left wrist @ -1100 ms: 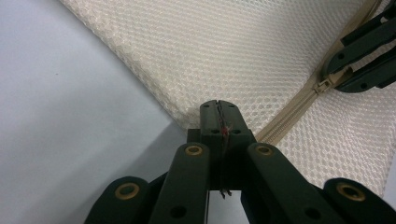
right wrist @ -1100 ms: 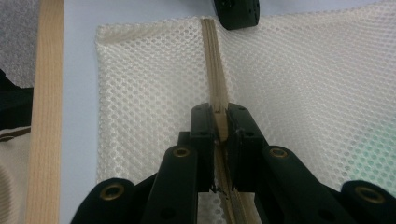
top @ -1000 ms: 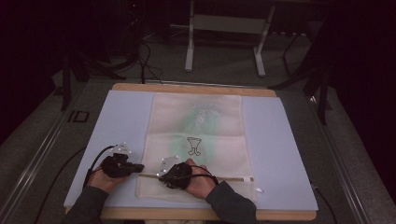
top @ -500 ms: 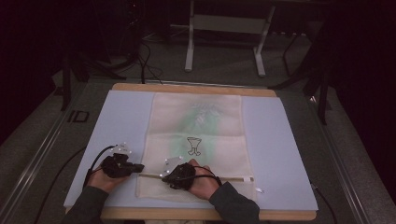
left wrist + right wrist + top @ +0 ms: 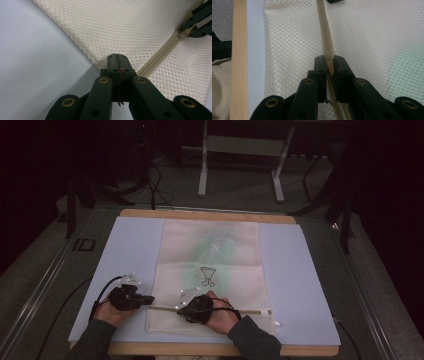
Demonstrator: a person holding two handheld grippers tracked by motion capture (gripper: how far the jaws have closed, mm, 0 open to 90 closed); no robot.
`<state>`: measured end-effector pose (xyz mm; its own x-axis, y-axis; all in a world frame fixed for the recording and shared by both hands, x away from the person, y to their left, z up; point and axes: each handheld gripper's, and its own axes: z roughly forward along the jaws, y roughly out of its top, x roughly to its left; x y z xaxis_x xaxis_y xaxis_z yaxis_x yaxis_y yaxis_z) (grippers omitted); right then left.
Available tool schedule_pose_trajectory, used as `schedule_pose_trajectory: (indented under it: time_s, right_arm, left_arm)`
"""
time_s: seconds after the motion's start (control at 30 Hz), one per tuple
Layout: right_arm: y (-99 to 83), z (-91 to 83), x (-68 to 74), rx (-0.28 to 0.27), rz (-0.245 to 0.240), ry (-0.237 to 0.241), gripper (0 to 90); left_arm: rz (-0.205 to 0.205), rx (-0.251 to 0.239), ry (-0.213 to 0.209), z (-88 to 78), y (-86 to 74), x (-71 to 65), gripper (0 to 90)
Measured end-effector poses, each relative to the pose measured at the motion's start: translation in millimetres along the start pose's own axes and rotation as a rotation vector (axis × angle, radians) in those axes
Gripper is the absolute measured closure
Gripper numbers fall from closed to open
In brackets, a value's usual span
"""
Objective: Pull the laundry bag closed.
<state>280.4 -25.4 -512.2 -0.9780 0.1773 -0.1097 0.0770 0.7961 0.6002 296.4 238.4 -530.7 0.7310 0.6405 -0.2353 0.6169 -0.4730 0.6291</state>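
The left gripper (image 5: 117, 58) is pressed together on the mesh bag's (image 5: 210, 270) corner at the desk's (image 5: 295, 270) seven o'clock. The right gripper (image 5: 330, 65), at six o'clock, pinches the bag's zipper pull (image 5: 329, 63).

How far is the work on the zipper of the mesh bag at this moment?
Done: both grippers have their hold. The left gripper is shut on the mesh bag at its corner, at the zipper's end. The right gripper is shut on the zipper pull. In hand: the pull sits partway along the zipper, nearer the left gripper. Left: probably the long stretch toward the far end; I cannot tell which part is open.
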Motion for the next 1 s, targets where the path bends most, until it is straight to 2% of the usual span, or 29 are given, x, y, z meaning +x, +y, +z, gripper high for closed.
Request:
schedule_pose_trajectory:
  time_s: [0.5, 1.0]
  right_arm:
    - [-9.1, -8.2, -1.9, 0.011, 0.024, -0.002, 82.1]
    - [-17.2, -14.7, -4.9, 0.014, 0.028, -0.003, 82.0]
  left_arm:
    - [0.003, 0.002, 0.000, -0.1, 0.0, 0.3, 90.0]
    - [0.003, 0.001, 0.000, -0.1, 0.0, 0.4, 90.0]
